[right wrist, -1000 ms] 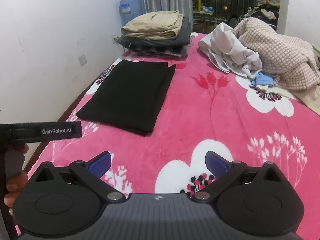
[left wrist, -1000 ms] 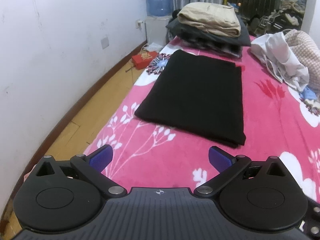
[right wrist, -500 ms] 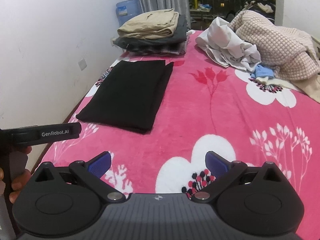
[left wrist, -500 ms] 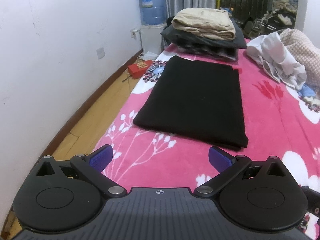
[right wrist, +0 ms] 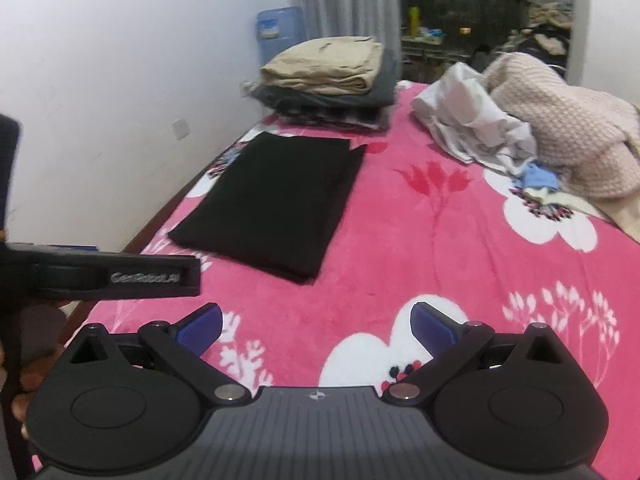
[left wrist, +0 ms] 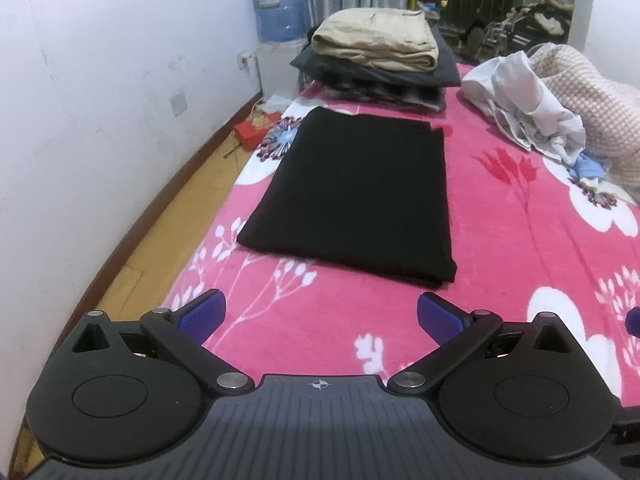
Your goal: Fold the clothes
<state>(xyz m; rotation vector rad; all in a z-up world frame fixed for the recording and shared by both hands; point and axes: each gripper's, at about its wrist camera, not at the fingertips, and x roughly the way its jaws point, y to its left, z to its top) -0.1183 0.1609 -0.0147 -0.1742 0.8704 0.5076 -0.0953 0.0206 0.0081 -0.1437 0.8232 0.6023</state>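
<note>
The room is a narrow bedroom with a white wall [left wrist: 100,100] on one side, and most of the view is taken by a bed [left wrist: 520,248] covered with a pink blanket that has white flowers. I use the black folded garment [left wrist: 352,192] as the landmark: it lies flat on the blanket near the wall-side edge of the bed. Beyond it, at the far end of the bed, stands a stack of folded clothes [left wrist: 376,60] with a beige piece on top. To the other side of it, well apart, lies a heap of unfolded clothes [right wrist: 520,128], white and cream, loose and wrinkled. Behind the stack a blue water bottle [left wrist: 280,8] is seen. The black garment looks finished: a neat rectangle with straight edges and several layers visible at its near corner. In my judgement this piece is done, and the next move calls for lifting it onto the stack or taking a new piece from the heap. The left gripper [left wrist: 320,316] and the right gripper [right wrist: 316,326] both hover over the blanket on the near side of the garment, jaws spread wide and holding nothing.
</note>
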